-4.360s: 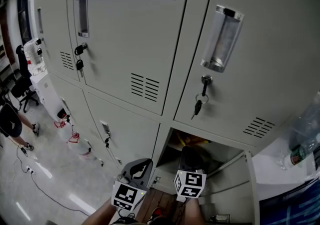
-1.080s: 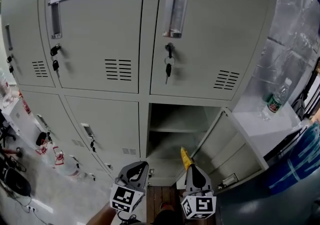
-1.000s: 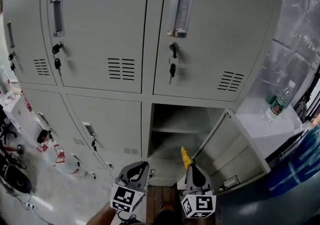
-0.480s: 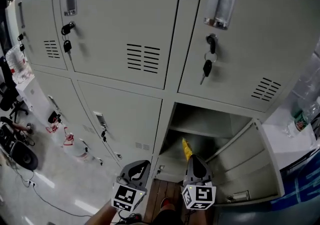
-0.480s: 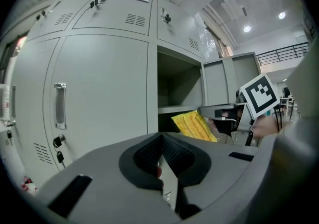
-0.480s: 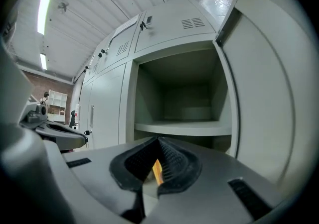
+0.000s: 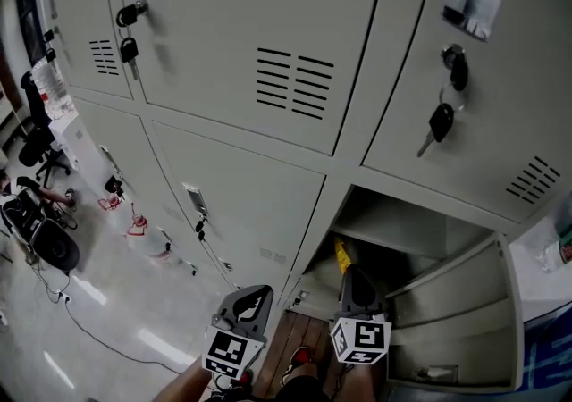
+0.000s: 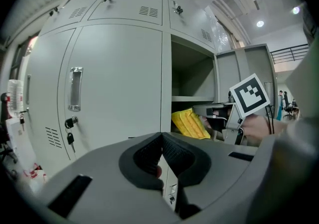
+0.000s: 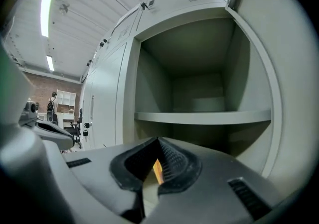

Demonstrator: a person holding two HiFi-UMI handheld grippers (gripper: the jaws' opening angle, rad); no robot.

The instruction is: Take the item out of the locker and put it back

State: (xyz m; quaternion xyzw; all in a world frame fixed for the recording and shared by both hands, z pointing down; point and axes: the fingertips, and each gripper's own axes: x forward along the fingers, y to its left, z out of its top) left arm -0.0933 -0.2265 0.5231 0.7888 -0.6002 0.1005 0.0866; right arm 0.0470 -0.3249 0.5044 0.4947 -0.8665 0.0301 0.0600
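Observation:
A yellow item [image 7: 340,255] sticks up from my right gripper [image 7: 349,272], which is shut on it at the mouth of the open grey locker [image 7: 404,227], low on the right in the head view. In the right gripper view only a thin yellow-orange sliver [image 9: 157,170] shows between the closed pads, with the bare shelf [image 9: 199,117] straight ahead. The left gripper view shows the yellow item [image 8: 189,123] held in front of the open compartment [image 8: 192,76]. My left gripper [image 7: 255,295] hangs beside the right one, shut, with nothing in it.
The locker door [image 7: 456,324] stands swung out to the right. Closed lockers with keys [image 7: 130,47] hanging in their locks fill the wall above and to the left. A chair [image 7: 40,146] and cables lie on the floor at far left.
My right gripper, still holding the yellow item, has come closer to the open compartment's mouth. The head view has swung left and down. The left gripper has stayed in place.

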